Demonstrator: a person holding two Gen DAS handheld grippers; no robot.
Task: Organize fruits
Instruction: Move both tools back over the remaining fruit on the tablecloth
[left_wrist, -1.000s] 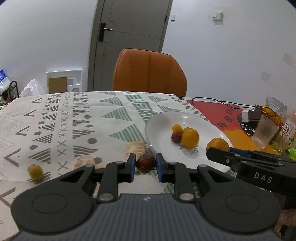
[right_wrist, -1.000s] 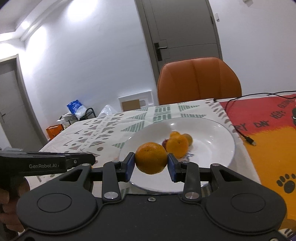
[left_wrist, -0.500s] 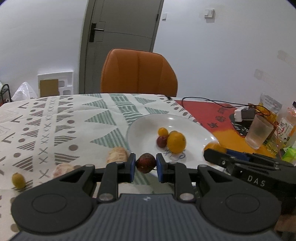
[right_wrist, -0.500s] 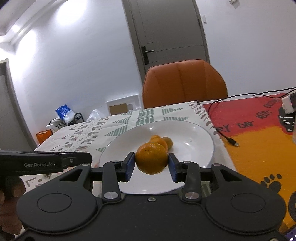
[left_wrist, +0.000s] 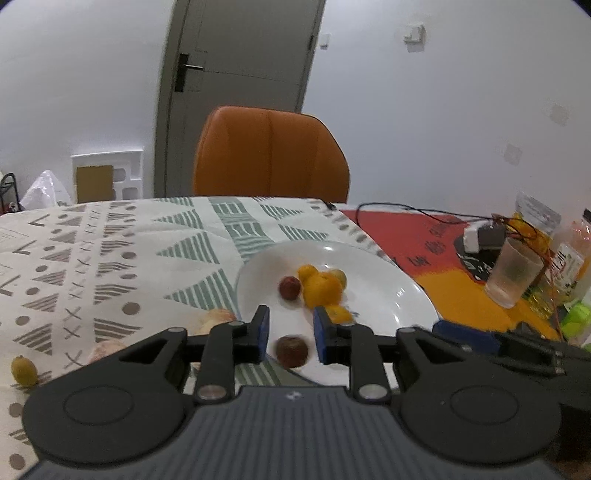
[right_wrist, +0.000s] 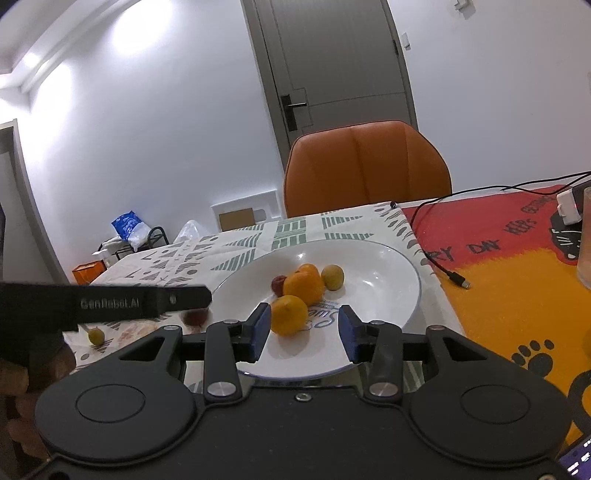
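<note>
A white plate (left_wrist: 399, 280) (right_wrist: 388, 266) on the patterned cloth holds several fruits. My left gripper (left_wrist: 289, 332) is open over the plate's near rim; a dark red fruit (left_wrist: 291, 350) is just below it, free of the pads. My right gripper (right_wrist: 303, 325) is open; an orange (right_wrist: 289, 314) lies on the plate just beyond its left pad. Behind it sit another orange (right_wrist: 304, 286), a yellow-green fruit (right_wrist: 332, 277) and a red fruit (right_wrist: 277, 284). The left gripper's body (right_wrist: 110, 302) shows in the right wrist view.
On the cloth to the left lie a small yellow-green fruit (left_wrist: 24, 369) (right_wrist: 96, 336) and two pale peaches (left_wrist: 218, 317). A plastic cup (left_wrist: 511, 273), bottles, a charger and cables (right_wrist: 458, 277) stand on the right mat. An orange chair (left_wrist: 271, 155) is behind the table.
Both grippers have opened. The dark red fruit has dropped from the left gripper at the plate's near rim, and the orange has left the right gripper and lies on the plate.
</note>
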